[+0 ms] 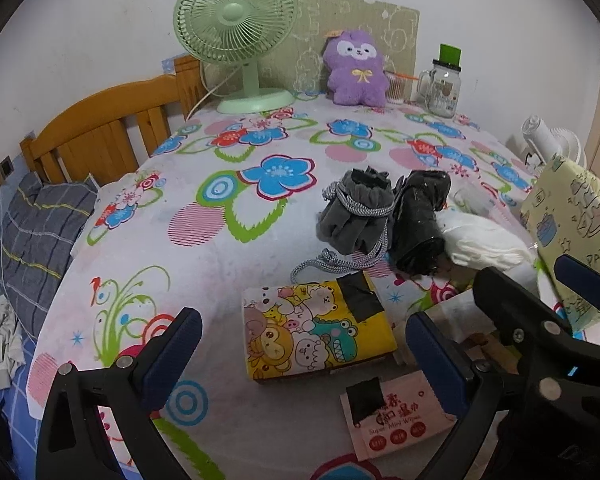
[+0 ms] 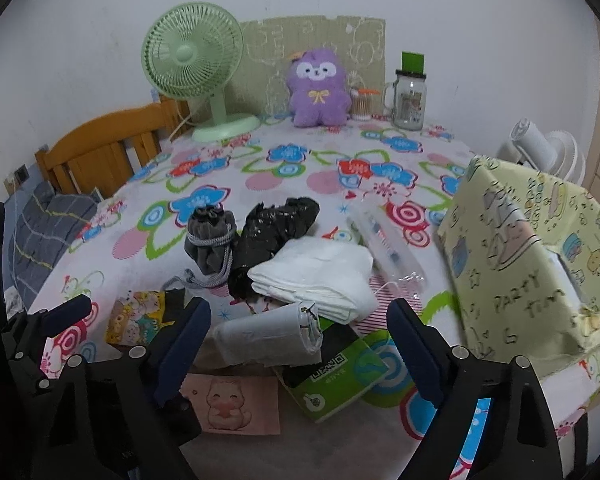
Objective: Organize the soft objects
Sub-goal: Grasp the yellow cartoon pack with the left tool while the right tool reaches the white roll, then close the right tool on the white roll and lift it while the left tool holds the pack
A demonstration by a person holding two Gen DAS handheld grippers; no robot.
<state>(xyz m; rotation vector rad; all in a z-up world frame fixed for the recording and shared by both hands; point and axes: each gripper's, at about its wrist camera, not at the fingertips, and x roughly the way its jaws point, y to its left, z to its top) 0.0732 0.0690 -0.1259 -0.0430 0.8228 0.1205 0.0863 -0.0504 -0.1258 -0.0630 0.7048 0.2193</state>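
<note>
Left wrist view. The left gripper (image 1: 302, 354) hangs over the table (image 1: 228, 240) with its fingers (image 1: 176, 354) spread wide and nothing pinched. One yellow cartoon tissue pack (image 1: 316, 324) lies between the fingertips, just beyond them and closer to the right finger. One pink wipes packet (image 1: 396, 420) lies nearer the camera, against the inner side of the right finger. Beyond the tissue pack sit one grey drawstring pouch (image 1: 356, 210), one black bag roll (image 1: 420, 220) and one folded white cloth (image 1: 484, 246), touching one another in a row. Past the right finger, the right gripper (image 1: 540, 304) enters the view. Well beyond all fingers stand one green fan (image 1: 236, 24), one purple plush toy (image 1: 356, 68) and one glass jar (image 1: 444, 84).

Right wrist view. The right gripper (image 2: 300, 332) is likewise spread and empty. One white bag roll (image 2: 268, 336) lies between its fingertips, resting partly on one green tissue pack (image 2: 332, 376). One yellow-green patterned box (image 2: 532, 268) stands outside the right finger.

Suggested handling, a judgement only: the step appears to be the approach to a first pick, each gripper over its own item. Centre each item between the fingers before closing, press low on the soft body, and lift the white roll clear without dragging the green pack beneath it.
</note>
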